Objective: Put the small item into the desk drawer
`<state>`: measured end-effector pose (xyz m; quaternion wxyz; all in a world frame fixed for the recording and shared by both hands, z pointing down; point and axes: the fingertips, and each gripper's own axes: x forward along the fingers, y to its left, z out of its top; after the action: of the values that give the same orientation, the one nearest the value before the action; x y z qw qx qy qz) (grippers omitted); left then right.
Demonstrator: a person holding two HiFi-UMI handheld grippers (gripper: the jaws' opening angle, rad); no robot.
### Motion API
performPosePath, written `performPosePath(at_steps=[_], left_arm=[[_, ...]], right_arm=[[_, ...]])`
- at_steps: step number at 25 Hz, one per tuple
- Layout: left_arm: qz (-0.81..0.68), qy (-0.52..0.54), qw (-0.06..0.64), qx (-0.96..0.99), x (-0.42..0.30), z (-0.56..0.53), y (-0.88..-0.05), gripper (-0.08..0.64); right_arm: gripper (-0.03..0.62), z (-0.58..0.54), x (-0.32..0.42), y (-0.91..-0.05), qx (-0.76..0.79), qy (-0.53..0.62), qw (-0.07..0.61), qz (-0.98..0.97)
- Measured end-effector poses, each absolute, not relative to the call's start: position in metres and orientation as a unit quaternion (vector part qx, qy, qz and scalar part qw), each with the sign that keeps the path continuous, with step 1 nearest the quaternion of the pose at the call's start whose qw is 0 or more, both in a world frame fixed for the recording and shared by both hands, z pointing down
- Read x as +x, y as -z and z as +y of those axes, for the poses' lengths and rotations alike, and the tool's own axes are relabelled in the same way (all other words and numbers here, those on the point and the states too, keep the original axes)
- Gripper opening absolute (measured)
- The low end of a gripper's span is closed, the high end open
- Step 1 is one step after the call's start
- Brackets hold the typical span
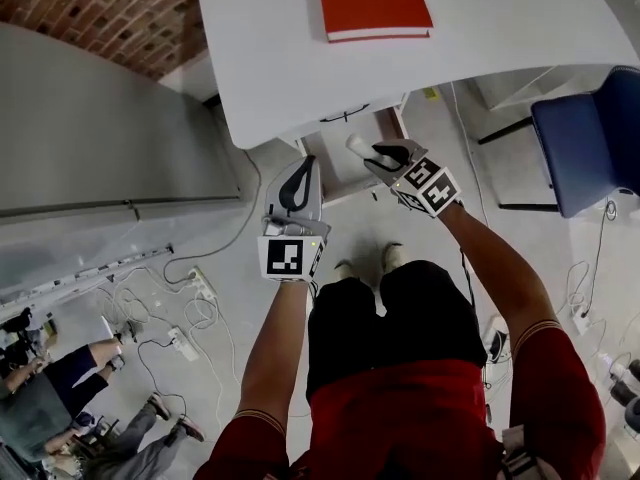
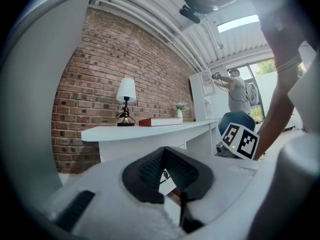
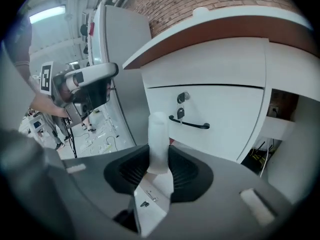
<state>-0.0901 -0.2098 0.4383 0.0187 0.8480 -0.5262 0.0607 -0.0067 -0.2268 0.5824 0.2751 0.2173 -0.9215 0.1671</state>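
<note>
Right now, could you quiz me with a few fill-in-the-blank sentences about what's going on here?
1. The right gripper is clamped on a small ___ tube.
2. The book lying on the white desk is ___.
3. The desk drawer with the black handle is ___.
4. The left gripper holds ___.

Missing words: white; red; closed; nothing.
</note>
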Motion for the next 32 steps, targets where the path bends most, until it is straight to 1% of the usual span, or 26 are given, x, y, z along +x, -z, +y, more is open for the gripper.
performPosePath(at_steps=[7, 22, 29, 32], left_arm=[[-0.513, -0.053, -0.002, 0.857, -0.087, -0.209, -0.480, 0.006], [-0.501, -0.046, -0.013, 0.864, -0.101, -0.223, -0.546, 0.006], [-0.501, -0.035, -0.005, 0.865, -0.104, -0.235, -0.567, 0.006], [-0.499, -0.036, -0.018, 0.866, -0.103, -0.238, -0.574, 0.006]], right_arm=[[0.132, -0.233, -0.005, -0.630, 0.202, -0.137, 0.315, -0.917], [0.133, -0.248, -0.033, -0.703, 0.139, -0.090, 0.408, -0.898], [0.133, -0.253, -0.036, -0.725, 0.131, -0.109, 0.440, -0.882], [0.133, -0.258, -0.036, -0.740, 0.128, -0.099, 0.456, -0.875]])
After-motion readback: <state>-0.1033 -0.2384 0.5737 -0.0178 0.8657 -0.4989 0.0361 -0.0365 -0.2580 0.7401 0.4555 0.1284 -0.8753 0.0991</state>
